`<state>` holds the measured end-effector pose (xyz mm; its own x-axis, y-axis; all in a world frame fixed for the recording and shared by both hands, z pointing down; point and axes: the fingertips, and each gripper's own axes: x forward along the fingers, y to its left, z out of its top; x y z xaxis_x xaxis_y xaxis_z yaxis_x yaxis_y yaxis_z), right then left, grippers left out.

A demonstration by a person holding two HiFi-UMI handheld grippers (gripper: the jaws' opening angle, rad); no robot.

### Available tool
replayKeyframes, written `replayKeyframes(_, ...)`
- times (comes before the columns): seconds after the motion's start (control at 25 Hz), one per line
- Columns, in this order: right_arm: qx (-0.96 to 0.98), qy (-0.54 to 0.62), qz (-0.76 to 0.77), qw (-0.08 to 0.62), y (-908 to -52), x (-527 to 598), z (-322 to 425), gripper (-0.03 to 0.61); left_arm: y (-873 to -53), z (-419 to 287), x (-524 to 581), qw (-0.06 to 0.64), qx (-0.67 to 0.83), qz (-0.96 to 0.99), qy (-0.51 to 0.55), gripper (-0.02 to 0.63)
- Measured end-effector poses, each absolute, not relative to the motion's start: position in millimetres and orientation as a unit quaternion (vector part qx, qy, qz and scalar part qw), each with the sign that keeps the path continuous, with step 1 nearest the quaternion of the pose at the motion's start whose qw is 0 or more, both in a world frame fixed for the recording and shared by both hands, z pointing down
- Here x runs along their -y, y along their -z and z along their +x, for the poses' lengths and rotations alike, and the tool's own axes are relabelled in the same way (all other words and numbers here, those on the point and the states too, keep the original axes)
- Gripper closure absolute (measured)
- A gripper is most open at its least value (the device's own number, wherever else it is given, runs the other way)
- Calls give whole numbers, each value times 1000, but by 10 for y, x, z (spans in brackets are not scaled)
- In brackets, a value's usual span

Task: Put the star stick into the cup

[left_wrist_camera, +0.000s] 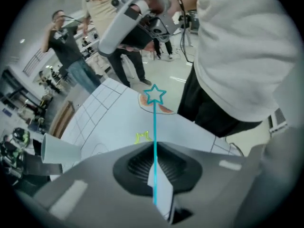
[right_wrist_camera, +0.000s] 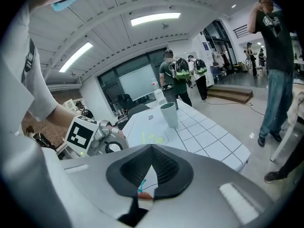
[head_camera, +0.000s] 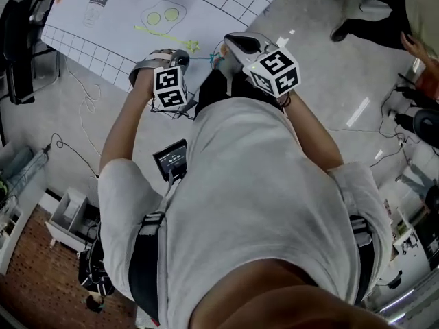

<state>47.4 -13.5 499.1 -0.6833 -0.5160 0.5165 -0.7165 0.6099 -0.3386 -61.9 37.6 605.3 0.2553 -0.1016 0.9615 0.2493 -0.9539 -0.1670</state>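
Two claws are held up by a person in a white shirt [head_camera: 260, 184], close to the edge of a white surface [head_camera: 82, 46] with squares drawn on it. The left claw [left_wrist_camera: 154, 145] is pinched tight on the blue star stick [left_wrist_camera: 155, 122]. The thin stick pokes out from between its jaws, and the star at the end is up in the air, not touching anything. The right claw [right_wrist_camera: 152, 147] is squeezed shut too, with nothing in it. It is just beside the left claw. The cup [right_wrist_camera: 168, 114] stands upright far back on the surface, well apart from the blue star stick. A yellow star stick [head_camera: 164, 35] lies flat on the surface, between the cup and the claws. Other people [right_wrist_camera: 273, 56] stand on the floor near the surface.
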Motion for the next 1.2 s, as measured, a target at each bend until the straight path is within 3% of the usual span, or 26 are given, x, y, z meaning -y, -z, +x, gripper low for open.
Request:
replayKeyframes(0.4, 907, -194, 337, 162, -4601, 448, 676, 578, -5544, -367, -2, 20, -248, -825, 507, 597)
replayKeyframes(0.68, 908, -208, 334, 144, -4626, 624, 733, 578, -4966, -517, 543, -53, -473, -812, 338, 597)
replayKeyframes(1.2, 905, -204, 330, 175, -4653, 1226, 324, 578, -4288, -778, 1644, -69, -549, -820, 146, 597)
